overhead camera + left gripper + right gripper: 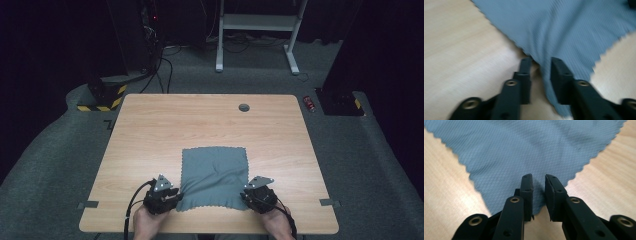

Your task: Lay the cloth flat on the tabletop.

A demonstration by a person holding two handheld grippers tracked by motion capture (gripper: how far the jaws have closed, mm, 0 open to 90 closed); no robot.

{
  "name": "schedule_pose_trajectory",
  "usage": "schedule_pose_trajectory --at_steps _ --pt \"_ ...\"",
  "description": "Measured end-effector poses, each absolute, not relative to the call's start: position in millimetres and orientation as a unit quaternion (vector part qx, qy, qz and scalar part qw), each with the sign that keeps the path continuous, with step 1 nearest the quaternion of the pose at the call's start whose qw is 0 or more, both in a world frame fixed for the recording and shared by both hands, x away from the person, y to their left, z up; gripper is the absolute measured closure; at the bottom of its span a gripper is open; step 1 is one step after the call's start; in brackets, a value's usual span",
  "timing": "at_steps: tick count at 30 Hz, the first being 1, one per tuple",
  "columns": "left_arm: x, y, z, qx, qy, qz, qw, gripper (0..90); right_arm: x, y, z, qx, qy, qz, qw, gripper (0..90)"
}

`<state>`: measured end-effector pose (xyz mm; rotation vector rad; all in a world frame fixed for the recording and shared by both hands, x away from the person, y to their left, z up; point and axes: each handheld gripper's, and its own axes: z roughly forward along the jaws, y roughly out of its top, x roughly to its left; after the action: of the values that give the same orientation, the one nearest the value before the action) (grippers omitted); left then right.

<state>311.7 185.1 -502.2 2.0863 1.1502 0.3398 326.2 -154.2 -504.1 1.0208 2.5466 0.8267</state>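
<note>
cloth (pixel 215 175): lower centre of frame, flat on desk (pixel 150 135) | left claw (pixel 172 199): narrow, straddling near-left corner; right claw (pixel 248 198): narrow, straddling near-right corner | handling: likely soft, light, limp; grip at corners

My table (pixel 150 130) reads as light wood-grain laminate, smooth with a faint sheen. The cloth (pixel 215 175) is blue-grey woven fabric, matt, with a fine ribbed texture (almost diamond-patterned in the right gripper view) and a pinked, zigzag edge. Each hand-held gripper, left (pixel 539 71) and right (pixel 539 188), looks like matt black plastic with brass-coloured metal screw inserts. The floor (pixel 360 165) is grey carpet, rough.
</note>
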Motion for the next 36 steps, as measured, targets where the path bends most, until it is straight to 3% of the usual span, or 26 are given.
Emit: schedule_pose_trajectory --at_steps 3,12,21,27,32,36 --pt "334.5 185.4 -493.1 0.805 0.452 0.146 0.356 58.8 336.6 -155.6 -499.3 0.369 0.865 0.308 0.143 73.9" --pt "401.6 170.8 -501.9 0.798 0.486 0.165 0.315 56.4 399.0 -151.0 -494.6 0.423 0.829 0.325 0.165 72.0" --pt "433.2 165.9 -509.2 0.794 0.506 0.172 0.291 53.9 437.7 -148.3 -497.6 0.459 0.807 0.324 0.183 67.6" --pt "438.6 162.4 -508.2 0.808 0.484 0.17 0.291 67.6 451.8 -147.4 -504.6 0.478 0.81 0.298 0.165 68.2" --pt "438.0 158.7 -507.7 0.818 0.469 0.153 0.297 85.3 453.9 -142.8 -507.0 0.46 0.825 0.287 0.156 86.1" --pt "442.9 153.4 -502.7 0.833 0.456 0.153 0.274 89.1 454.0 -138.9 -505.7 0.452 0.832 0.277 0.161 89.0"
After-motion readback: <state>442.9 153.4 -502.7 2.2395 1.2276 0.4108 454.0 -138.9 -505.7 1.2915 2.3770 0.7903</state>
